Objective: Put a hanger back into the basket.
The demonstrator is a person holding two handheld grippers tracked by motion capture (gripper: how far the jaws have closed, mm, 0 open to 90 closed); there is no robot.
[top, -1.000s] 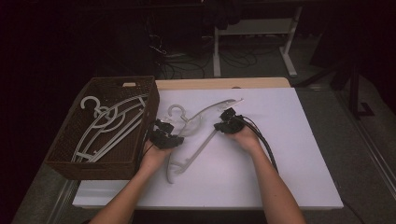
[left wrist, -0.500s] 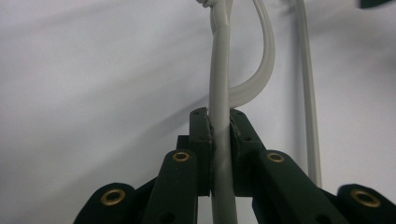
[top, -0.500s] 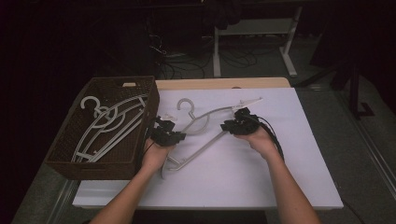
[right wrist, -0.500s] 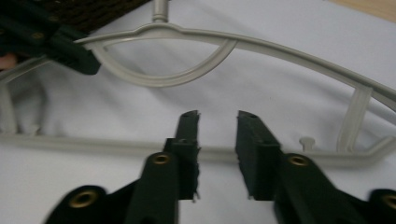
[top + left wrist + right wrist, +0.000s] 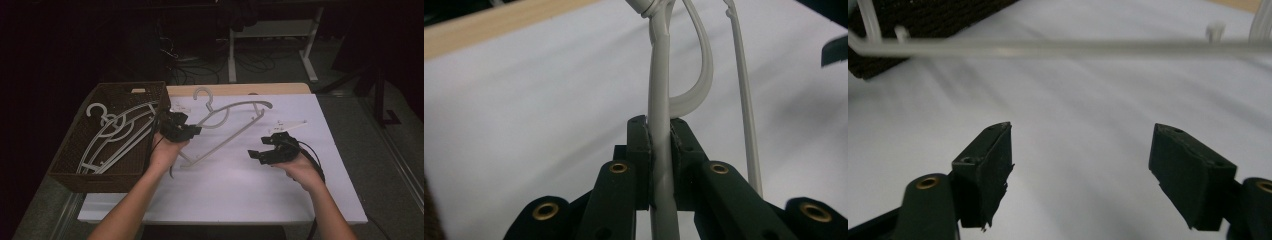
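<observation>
- The right gripper (image 5: 265, 148) sits nearest, over the white table (image 5: 300, 200) toward its right edge. Its jaws have just been opening and now stand spread wide with nothing between them; in the right gripper view (image 5: 1080, 175) only the bare tabletop lies between them.
- The left gripper (image 5: 187, 131) is near the table's left edge, beside the basket. Its jaws are pinched on one arm of the white hanger (image 5: 227, 125), which the left gripper view shows squeezed between the pads (image 5: 659, 165).
- The hanger slants toward the far edge, hook (image 5: 202, 94) farthest.
- The wicker basket (image 5: 75, 150) at the left edge holds more white hangers (image 5: 117, 132).
</observation>
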